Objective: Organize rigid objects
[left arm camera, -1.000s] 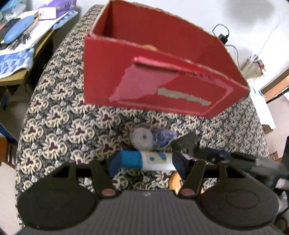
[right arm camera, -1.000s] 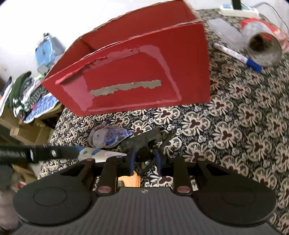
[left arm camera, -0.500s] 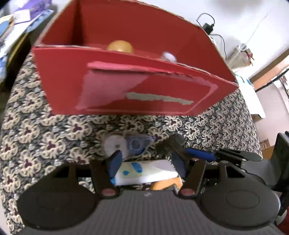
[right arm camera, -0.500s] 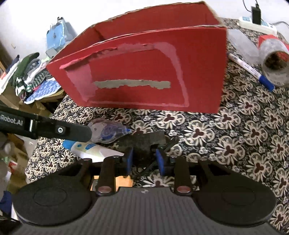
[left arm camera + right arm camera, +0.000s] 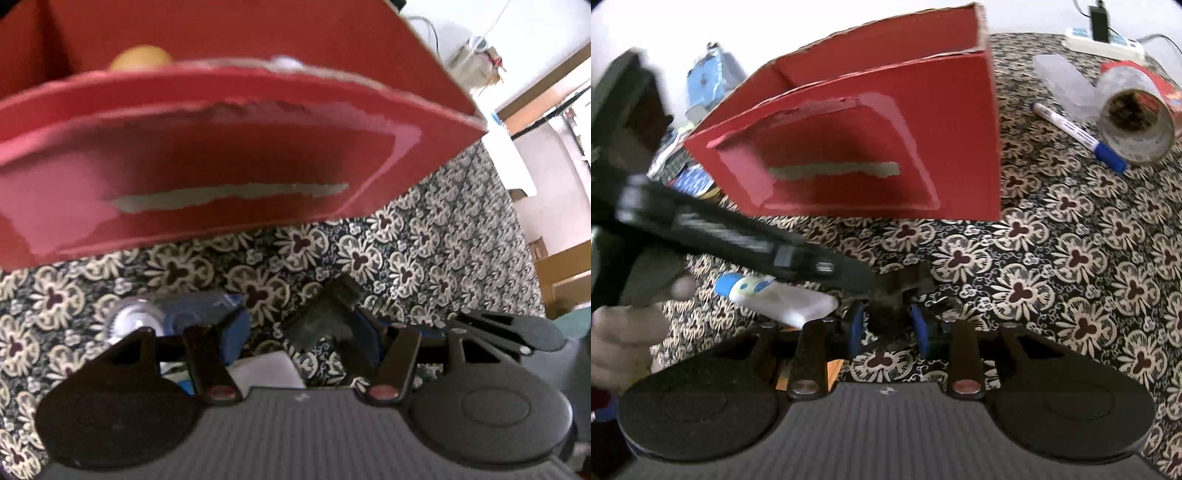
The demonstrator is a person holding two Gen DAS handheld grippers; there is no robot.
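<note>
— How many boxes do you count?
— One red cardboard box (image 5: 886, 122). Inside it sit two things: one yellow ball (image 5: 142, 59) and one small white item (image 5: 284, 62), too blurred to name.
— And loose on the patterned cloth (image 5: 1071, 277)?
— One white tube with a blue cap (image 5: 775, 295), one correction-tape dispenser (image 5: 173, 314), one black clip (image 5: 899, 288), one blue-capped marker (image 5: 1078, 136), one roll of clear tape (image 5: 1134, 122), one clear plastic case (image 5: 1063, 86).
— Power strips?
— One (image 5: 1104, 42).

no legible text anywhere
</note>
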